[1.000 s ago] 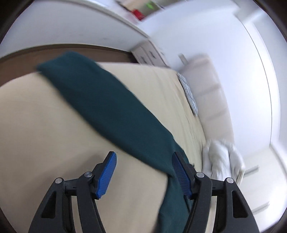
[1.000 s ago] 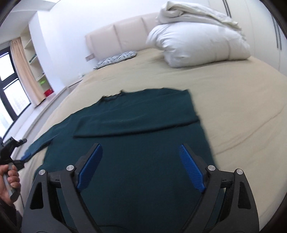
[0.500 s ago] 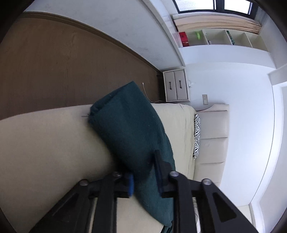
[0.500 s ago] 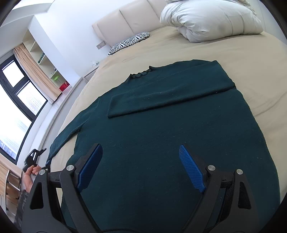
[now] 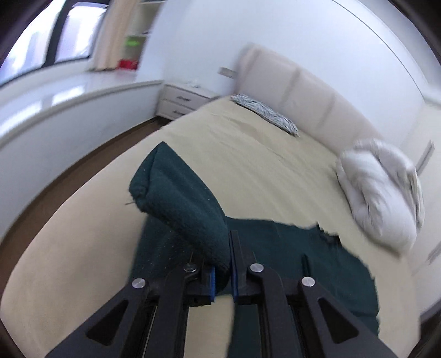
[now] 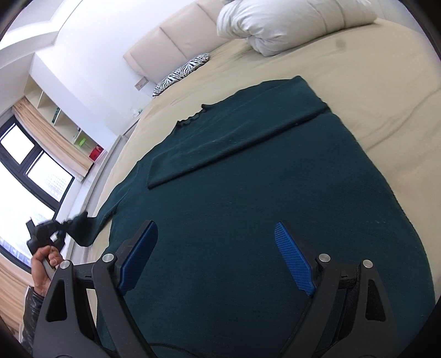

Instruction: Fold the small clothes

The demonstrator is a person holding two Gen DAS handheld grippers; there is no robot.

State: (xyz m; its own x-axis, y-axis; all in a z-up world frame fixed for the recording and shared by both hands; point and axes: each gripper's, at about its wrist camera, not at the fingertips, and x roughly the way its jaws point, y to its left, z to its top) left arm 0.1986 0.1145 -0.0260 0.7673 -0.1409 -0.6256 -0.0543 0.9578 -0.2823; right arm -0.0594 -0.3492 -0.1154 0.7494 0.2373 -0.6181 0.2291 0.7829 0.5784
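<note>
A dark green sweater (image 6: 248,192) lies flat on the beige bed (image 6: 372,77), its right sleeve folded across the chest. My left gripper (image 5: 222,278) is shut on the end of the left sleeve (image 5: 179,198) and holds it lifted above the bed; the cuff sticks out past the fingers. From the right wrist view the left gripper (image 6: 52,234) shows at the bed's left edge with the sleeve (image 6: 82,228) in it. My right gripper (image 6: 217,256) is open and empty, hovering over the sweater's lower body.
A white duvet pile (image 6: 289,22) and a zebra-print cushion (image 6: 182,71) lie near the padded headboard (image 5: 303,91). A white nightstand (image 5: 184,99) stands left of the bed, with wooden floor (image 5: 55,187) along that side.
My left gripper closed on the left sleeve, lifted it and swung round toward the sweater's body. My right gripper moved closer over the sweater and stayed open.
</note>
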